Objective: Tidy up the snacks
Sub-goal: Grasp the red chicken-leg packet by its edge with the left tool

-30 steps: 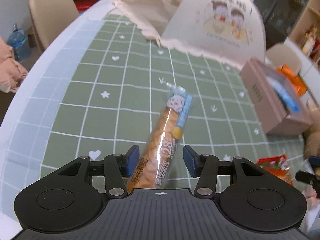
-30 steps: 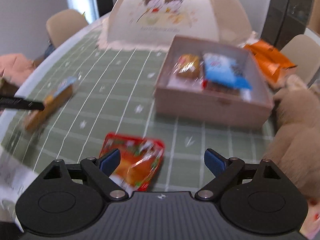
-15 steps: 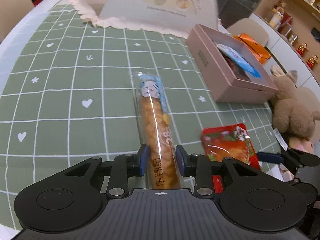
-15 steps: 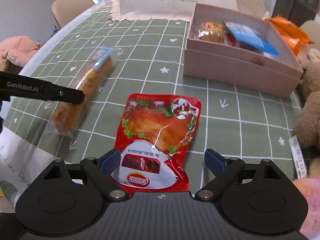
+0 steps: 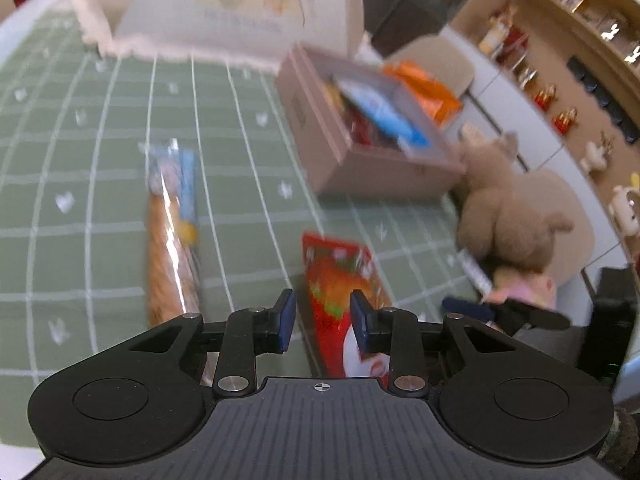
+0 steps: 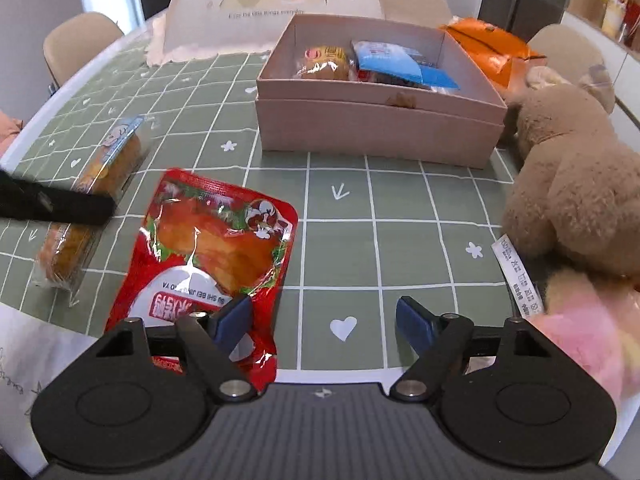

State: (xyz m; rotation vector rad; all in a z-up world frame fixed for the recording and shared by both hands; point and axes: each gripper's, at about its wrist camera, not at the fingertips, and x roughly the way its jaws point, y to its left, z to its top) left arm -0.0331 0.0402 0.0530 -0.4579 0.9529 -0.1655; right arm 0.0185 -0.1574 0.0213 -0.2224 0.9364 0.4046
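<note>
A long bread-stick packet (image 5: 172, 232) lies on the green checked tablecloth (image 5: 92, 184), just left of my left gripper (image 5: 323, 320). That gripper's jaws are narrow and closing, and the pads press on nothing. The edge of the red snack pouch (image 5: 340, 280) shows in the gap, lying flat on the cloth. My right gripper (image 6: 326, 320) hangs low over the pouch (image 6: 216, 248). Its jaws are closing but still wide, with its left finger (image 6: 236, 320) over the pouch's near corner. The open pink box (image 6: 376, 128) behind holds a blue packet (image 6: 396, 64) and a wrapped bun (image 6: 324, 62).
A brown plush bear (image 6: 568, 184) and a pink plush (image 6: 580, 320) crowd the right side. Behind the box are an orange bag (image 6: 488, 48) and a white mesh food cover (image 6: 280, 8). White paper (image 6: 24, 344) lies at the near left edge. A chair (image 6: 76, 44) stands far left.
My left gripper narrowed around the bread stick, then swung right off it towards the red pouch. My right gripper sank closer to the pouch and its jaws narrowed.
</note>
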